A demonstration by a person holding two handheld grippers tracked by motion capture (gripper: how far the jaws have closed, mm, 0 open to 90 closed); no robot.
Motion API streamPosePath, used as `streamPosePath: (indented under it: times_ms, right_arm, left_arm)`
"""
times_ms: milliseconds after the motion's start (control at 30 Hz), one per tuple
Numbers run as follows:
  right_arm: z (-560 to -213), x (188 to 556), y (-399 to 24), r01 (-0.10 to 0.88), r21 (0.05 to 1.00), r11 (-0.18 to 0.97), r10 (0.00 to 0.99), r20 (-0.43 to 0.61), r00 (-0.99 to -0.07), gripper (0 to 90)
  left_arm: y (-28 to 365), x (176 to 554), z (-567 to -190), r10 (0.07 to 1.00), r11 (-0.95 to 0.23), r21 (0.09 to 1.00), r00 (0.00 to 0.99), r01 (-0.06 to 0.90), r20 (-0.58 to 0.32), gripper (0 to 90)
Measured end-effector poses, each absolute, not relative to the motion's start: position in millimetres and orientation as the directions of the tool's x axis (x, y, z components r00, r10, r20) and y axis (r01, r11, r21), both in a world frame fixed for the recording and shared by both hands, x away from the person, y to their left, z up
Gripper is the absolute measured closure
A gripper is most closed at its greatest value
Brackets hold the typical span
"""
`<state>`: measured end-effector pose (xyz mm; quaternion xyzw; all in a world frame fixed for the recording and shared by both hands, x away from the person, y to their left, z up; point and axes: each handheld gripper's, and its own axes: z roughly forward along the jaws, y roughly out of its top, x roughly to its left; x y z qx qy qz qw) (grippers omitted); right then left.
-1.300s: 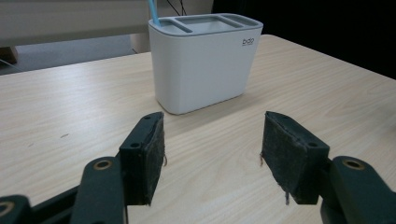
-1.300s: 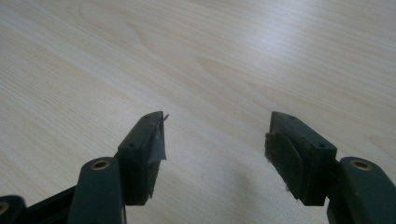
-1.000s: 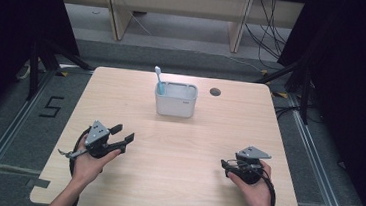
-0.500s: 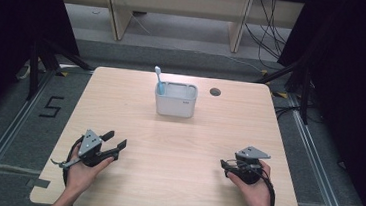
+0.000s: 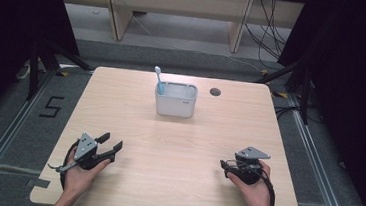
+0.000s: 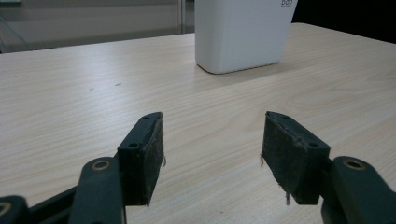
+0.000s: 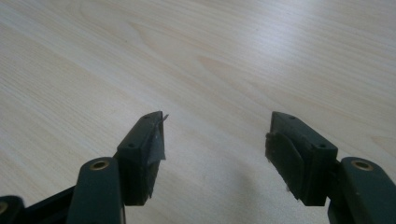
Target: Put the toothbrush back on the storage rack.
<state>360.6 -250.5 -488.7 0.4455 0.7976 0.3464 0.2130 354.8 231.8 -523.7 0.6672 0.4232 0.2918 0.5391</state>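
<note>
A white rectangular container [image 5: 175, 100] stands at the back middle of the wooden table [image 5: 177, 147]. A blue toothbrush [image 5: 159, 82] stands upright in its left end. My left gripper [image 5: 111, 142] rests low near the front left of the table, held in a hand. It is open and holds nothing, and it points toward the container. In the left gripper view the open jaws [image 6: 212, 140] frame bare wood, with the container [image 6: 243, 32] ahead. My right gripper [image 5: 225, 164] sits near the front right, open over bare table [image 7: 215, 140].
A small dark round hole [image 5: 215, 92] lies in the tabletop right of the container. Beyond the table's far edge are a wooden shelf frame [image 5: 179, 2] and cables on the floor. Black stands flank the table on both sides.
My left gripper has drawn back toward the front left edge and settled lower. The right gripper has stayed where it was.
</note>
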Motion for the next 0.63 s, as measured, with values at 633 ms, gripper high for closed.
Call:
streamPosePath:
  times_ms: [633]
  right_arm:
    - [-493.4,362.6,-251.5,0.556,0.739,0.379,0.853,-0.047,-0.519,37.3]
  left_arm:
    - [230.8,349.8,-523.2,0.905,-0.072,0.972,0.425,0.224,-0.032,34.0]
